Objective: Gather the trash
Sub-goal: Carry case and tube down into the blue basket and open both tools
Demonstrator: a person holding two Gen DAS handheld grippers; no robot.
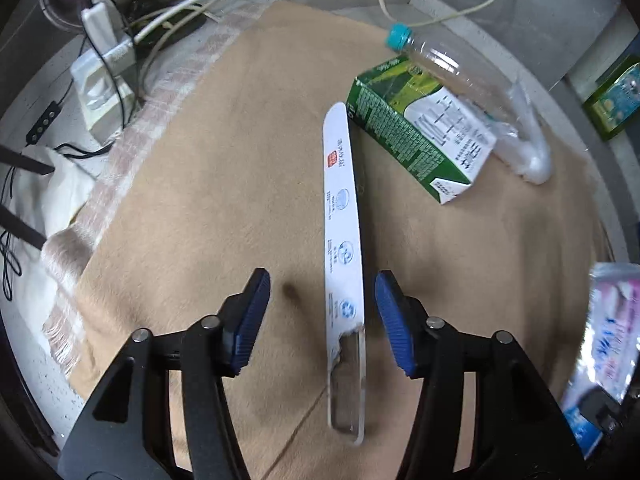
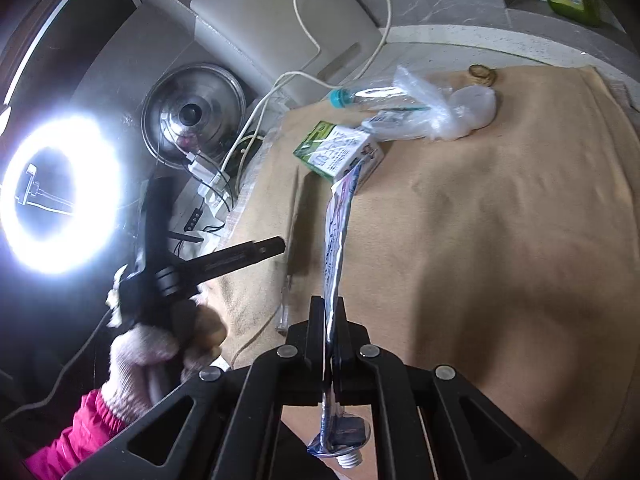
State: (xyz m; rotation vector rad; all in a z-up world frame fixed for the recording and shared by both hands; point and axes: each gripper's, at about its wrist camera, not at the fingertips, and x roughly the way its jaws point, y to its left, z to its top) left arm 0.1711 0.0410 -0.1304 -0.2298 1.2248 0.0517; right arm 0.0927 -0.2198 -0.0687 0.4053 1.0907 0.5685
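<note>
A long white packaging strip [image 1: 340,208] with a clear window end lies on the tan cloth [image 1: 224,184]. My left gripper [image 1: 322,312] stands open over the strip's near end, and neither blue pad touches it. Beyond it lie a green and white carton [image 1: 404,128], a clear bottle [image 1: 460,76] with a teal cap, and a clear plastic bag [image 1: 528,152]. My right gripper [image 2: 330,320] is shut on a flattened toothpaste tube [image 2: 336,240]. The tube sticks out ahead of the fingers, and its white screw neck hangs behind them.
A bright ring light [image 2: 60,196], a metal lid [image 2: 194,116], a power strip [image 1: 104,80] and cables crowd the cloth's left side. A small gold ring-shaped thing [image 2: 482,74] lies at the far edge. A gloved hand [image 2: 152,352] with a pink sleeve holds the left tool.
</note>
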